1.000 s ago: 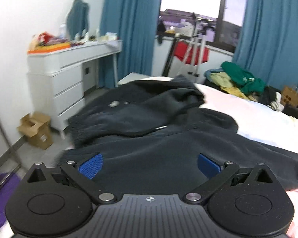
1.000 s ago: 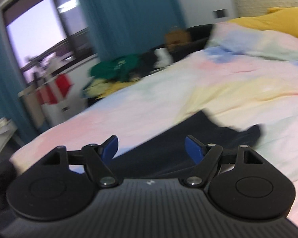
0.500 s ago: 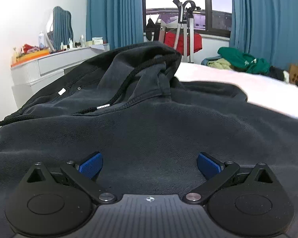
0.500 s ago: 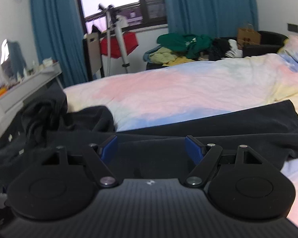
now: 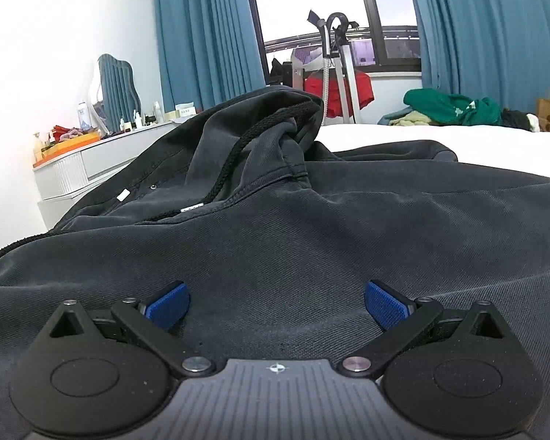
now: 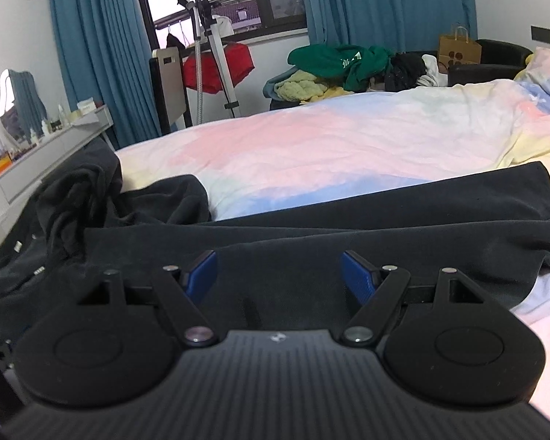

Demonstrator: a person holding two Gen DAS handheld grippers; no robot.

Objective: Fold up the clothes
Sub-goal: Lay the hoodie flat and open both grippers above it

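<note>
Nearest in the left wrist view, the left claw (image 5: 277,306) is being held low over the dark hoodie (image 5: 311,242), with its blue pads standing well apart and nothing clamped between them. The right claw (image 6: 279,277) is likewise being held low over the same garment, its pads apart and gripping nothing; whether either claw is touching the cloth cannot be told.

The hoodie is lying spread across the near part of the bed (image 6: 330,146). Its body is being shown roughly flat under both claws, while the hood (image 5: 260,128) is standing bunched and humped beyond the left claw, with the black drawstring (image 5: 231,161) trailing down across it. In the right wrist view one dark part, a sleeve or the hem, is stretching away to the right over the pastel sheet.

The task is being judged as at an early stage: the garment is laid out, but no finished fold is being seen. The hood is left to be flattened, and the sleeves and body are left to be folded in.

Farther off, a heap of clothes (image 6: 341,64) is lying beyond the bed, unfolded. A paper bag (image 6: 458,51) is standing near it; its contents cannot be seen. At the left, a white desk (image 5: 91,161) is carrying bottles and small items.
</note>
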